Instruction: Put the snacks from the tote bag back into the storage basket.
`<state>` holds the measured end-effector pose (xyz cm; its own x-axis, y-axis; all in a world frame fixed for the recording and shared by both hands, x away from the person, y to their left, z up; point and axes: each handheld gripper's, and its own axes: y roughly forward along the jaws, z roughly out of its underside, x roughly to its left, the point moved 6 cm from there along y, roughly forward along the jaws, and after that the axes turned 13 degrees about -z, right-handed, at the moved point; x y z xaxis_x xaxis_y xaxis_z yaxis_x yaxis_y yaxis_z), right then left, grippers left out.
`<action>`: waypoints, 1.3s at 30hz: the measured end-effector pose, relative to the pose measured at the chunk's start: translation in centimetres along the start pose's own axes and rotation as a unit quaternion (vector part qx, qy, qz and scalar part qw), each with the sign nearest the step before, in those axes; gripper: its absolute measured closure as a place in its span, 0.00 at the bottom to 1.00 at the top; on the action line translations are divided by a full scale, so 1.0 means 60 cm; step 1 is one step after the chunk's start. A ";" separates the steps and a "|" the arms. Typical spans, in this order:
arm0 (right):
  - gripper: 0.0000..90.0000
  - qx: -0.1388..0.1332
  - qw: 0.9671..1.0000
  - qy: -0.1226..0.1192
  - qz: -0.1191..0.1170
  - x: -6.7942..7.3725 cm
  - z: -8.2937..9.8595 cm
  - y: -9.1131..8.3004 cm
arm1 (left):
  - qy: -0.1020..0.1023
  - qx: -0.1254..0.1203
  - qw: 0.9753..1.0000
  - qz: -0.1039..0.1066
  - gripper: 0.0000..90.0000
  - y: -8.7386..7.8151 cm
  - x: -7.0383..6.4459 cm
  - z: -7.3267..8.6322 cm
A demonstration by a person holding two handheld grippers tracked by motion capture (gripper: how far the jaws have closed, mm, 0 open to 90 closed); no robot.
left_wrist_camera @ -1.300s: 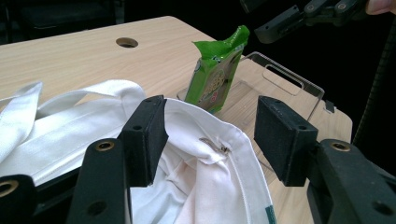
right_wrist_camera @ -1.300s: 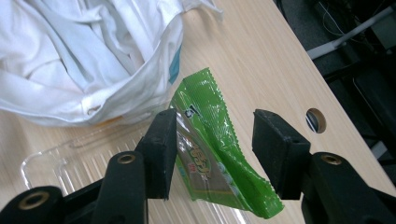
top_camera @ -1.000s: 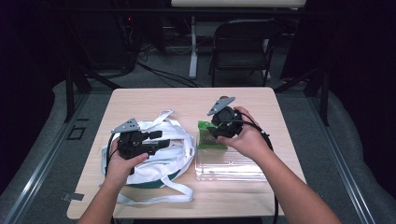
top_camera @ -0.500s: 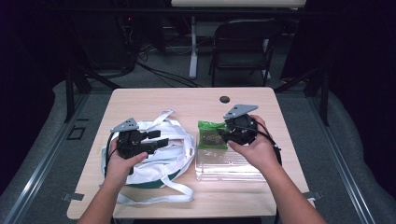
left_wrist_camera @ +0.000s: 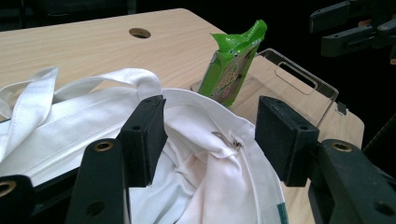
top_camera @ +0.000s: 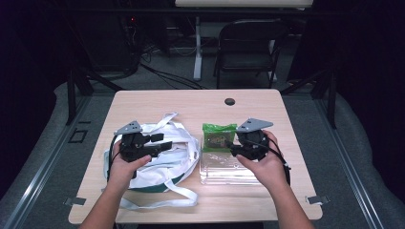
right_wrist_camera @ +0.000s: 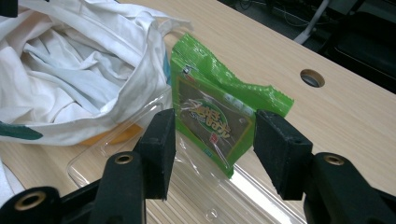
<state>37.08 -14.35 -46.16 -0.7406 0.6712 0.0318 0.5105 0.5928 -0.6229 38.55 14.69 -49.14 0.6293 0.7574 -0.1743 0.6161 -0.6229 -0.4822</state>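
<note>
Right gripper [right_wrist_camera: 212, 140] apart before green packet [right_wrist_camera: 212, 119] on clear tray [right_wrist_camera: 196, 191]; white bag [right_wrist_camera: 70, 65] crowds beside.

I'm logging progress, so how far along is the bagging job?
Early. The snack pack sits in the clear tray, not yet in the white bag. The right gripper is open around the pack; the left gripper is open at the bag's rim. Grasping and bagging remain.

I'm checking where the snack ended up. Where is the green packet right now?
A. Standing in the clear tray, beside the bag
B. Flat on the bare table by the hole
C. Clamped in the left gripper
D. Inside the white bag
A: the green packet stands at the end of the clear tray, next to the white bag, with the open right gripper just short of it.
</note>
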 end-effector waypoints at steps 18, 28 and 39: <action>0.53 -0.025 1.000 0.015 0.004 0.001 0.075 -0.049 | 0.000 0.007 1.000 -0.016 0.47 0.002 0.009 0.005; 0.53 -0.052 0.999 -0.004 0.003 0.010 0.118 -0.048 | -0.007 0.002 1.000 -0.012 0.47 -0.001 0.011 0.005; 0.53 -0.051 0.999 0.015 -0.003 0.023 0.157 -0.029 | -0.009 0.004 1.000 -0.014 0.48 0.000 0.012 0.005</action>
<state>31.04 -18.64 -52.40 -0.7308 0.6799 0.0604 0.5487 0.6378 -0.5405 38.83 15.30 -49.53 0.6037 0.7777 -0.1754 0.6293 -0.6000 -0.4940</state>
